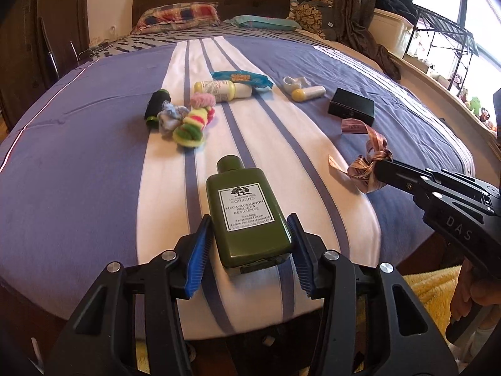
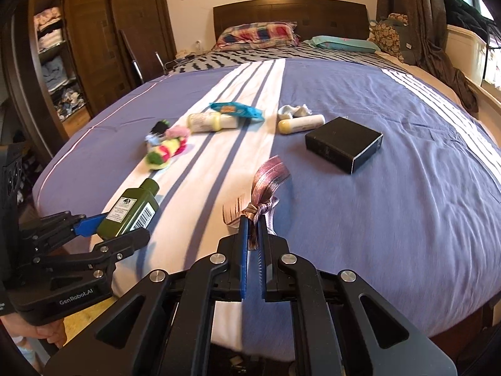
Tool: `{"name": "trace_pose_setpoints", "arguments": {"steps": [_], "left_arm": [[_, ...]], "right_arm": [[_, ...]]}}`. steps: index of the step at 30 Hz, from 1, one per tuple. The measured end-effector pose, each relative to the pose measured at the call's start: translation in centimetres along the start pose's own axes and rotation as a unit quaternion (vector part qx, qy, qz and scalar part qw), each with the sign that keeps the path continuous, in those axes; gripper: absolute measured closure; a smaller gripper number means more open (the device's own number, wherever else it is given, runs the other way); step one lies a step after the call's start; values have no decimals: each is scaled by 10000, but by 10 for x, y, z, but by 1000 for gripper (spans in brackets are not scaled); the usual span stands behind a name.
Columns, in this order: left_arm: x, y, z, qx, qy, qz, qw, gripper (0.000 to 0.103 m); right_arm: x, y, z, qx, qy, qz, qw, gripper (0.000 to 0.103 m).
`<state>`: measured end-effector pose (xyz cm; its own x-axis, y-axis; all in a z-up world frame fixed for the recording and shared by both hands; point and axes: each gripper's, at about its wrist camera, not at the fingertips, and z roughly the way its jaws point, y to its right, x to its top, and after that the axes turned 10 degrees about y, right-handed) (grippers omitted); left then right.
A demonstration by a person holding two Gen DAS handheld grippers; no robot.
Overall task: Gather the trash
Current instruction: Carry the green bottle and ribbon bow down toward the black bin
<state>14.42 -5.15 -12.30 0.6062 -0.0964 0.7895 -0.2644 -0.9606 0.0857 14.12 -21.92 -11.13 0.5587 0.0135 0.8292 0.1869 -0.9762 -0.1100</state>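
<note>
My left gripper is shut on a dark green lotion bottle at the near edge of the bed; it also shows in the right wrist view. My right gripper is shut on a knotted pink ribbon, which also shows in the left wrist view. Farther up the bed lie a blue snack wrapper, a yellow-white bottle, a small yellow-capped tube, a crumpled white scrap and a black box.
A heap of colourful socks and a black roll lie left of centre on the striped blue bedspread. Pillows lie at the headboard. A wardrobe stands left, a window sill right.
</note>
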Motion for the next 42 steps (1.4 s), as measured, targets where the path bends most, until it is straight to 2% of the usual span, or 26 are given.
{"name": "trace_pose_setpoints", "arguments": {"steps": [12, 21, 25, 33, 42], "left_arm": [[-17, 8, -71, -23, 457, 144, 9988, 57], [-45, 19, -101, -140, 443, 256, 9986, 57], [-62, 22, -100, -228, 264, 236, 9991, 57], [-101, 12, -73, -394, -315, -5, 9987, 57], [-149, 7, -26, -654, -1157, -235, 9909, 57]], "right_arm": [[-16, -26, -61, 70, 342, -144, 9993, 97], [-44, -30, -87, 124, 291, -155, 9994, 97], [-60, -29, -83, 111, 90, -140, 9998, 97], [-95, -26, -64, 174, -449, 41, 9988, 97], [-140, -23, -28, 309, -1258, 313, 9911, 97]]}}
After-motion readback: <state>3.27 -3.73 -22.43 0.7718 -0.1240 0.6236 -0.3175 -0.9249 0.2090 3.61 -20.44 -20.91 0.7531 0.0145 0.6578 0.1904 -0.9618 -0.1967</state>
